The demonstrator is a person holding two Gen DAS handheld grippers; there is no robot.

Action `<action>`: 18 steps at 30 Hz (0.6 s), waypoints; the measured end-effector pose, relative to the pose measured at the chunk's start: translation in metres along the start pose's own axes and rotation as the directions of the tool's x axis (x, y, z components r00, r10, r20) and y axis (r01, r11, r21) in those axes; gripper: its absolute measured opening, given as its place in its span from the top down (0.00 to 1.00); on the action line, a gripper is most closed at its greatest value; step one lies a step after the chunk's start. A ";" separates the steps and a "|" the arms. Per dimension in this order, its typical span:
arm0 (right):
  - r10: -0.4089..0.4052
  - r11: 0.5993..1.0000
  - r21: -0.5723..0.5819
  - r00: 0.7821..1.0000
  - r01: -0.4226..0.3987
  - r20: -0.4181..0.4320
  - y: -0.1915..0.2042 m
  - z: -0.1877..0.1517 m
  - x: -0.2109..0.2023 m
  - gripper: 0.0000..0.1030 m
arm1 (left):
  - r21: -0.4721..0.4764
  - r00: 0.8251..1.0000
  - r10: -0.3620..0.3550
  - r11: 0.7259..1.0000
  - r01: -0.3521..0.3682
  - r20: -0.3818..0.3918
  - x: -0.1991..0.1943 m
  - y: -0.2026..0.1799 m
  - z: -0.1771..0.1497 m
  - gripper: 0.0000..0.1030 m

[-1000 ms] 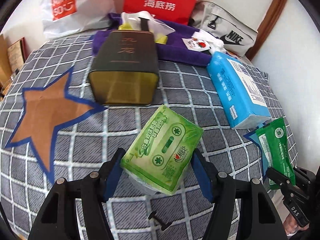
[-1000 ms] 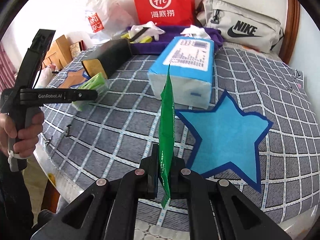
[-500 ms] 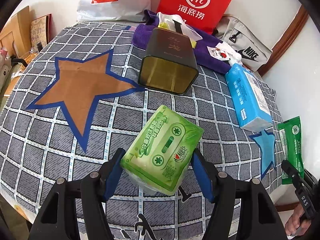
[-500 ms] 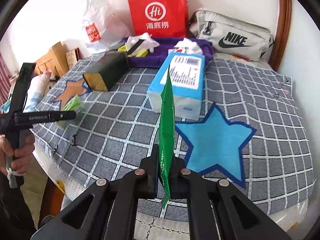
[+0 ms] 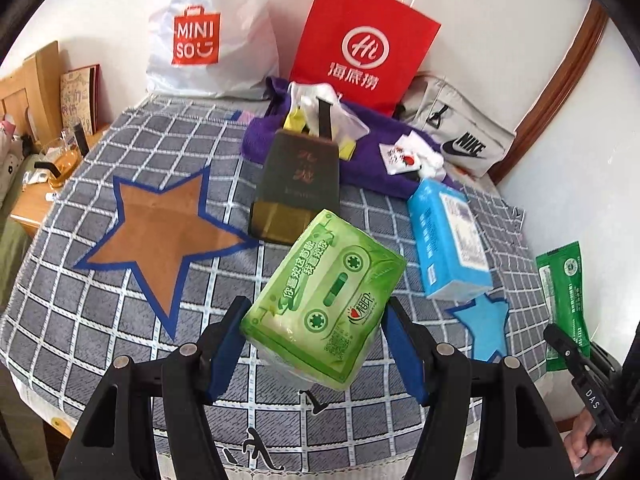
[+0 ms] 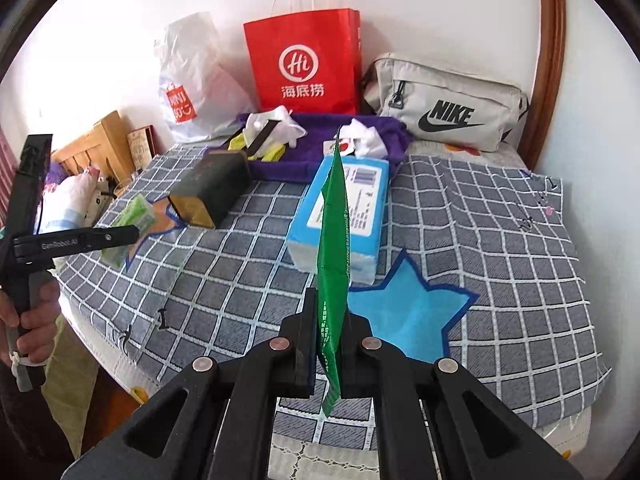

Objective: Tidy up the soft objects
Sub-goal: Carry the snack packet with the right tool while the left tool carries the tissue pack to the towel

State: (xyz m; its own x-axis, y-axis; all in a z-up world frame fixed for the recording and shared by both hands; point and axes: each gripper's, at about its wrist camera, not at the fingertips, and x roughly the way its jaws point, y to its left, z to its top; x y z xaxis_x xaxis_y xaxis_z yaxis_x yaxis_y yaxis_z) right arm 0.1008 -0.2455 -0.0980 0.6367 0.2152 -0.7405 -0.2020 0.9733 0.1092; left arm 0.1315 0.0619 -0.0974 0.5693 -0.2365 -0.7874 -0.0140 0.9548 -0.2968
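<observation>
Tongs both loaded: left tongs (image 5: pixel 316 336) clamp the green tissue pack (image 5: pixel 324 300) across its short sides — soft bulk, so the jaws sit fairly wide — lifted off the bed (image 5: pixel 100 288). Right tongs (image 6: pixel 327 334) pinch a green sachet (image 6: pixel 332 256) edge-on, jaws nearly together, above the blue star (image 6: pixel 404 312). Probably each item goes to a star; brown star (image 5: pixel 160 236) is the near one for the pack. Versus a second ago: both tongs are higher and further back — more of the bed shows, grips unchanged.

glossy plastic tissue pack (image 5: pixel 326 300), woven cloth bedspread (image 5: pixel 100 320)
</observation>
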 end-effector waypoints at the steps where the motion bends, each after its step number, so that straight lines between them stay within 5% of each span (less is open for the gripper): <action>1: -0.002 1.000 0.003 1.000 0.002 0.002 -0.002 0.002 -0.002 0.94 | 0.001 1.000 -0.001 1.000 0.001 0.009 -0.004 -0.002 0.003 0.37; 18: 0.000 1.000 0.000 0.993 0.000 0.117 -0.018 0.062 -0.029 0.93 | 0.035 0.991 0.001 0.999 -0.005 0.134 -0.047 -0.031 0.064 0.37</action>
State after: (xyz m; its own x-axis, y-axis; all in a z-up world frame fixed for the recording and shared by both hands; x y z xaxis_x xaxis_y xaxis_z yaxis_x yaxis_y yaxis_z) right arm 0.1317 -0.2641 -0.0372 0.7197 0.2231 -0.6575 -0.2020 0.9733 0.1090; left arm 0.1577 0.0550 -0.0170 0.6744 -0.2095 -0.7080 0.0119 0.9618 -0.2734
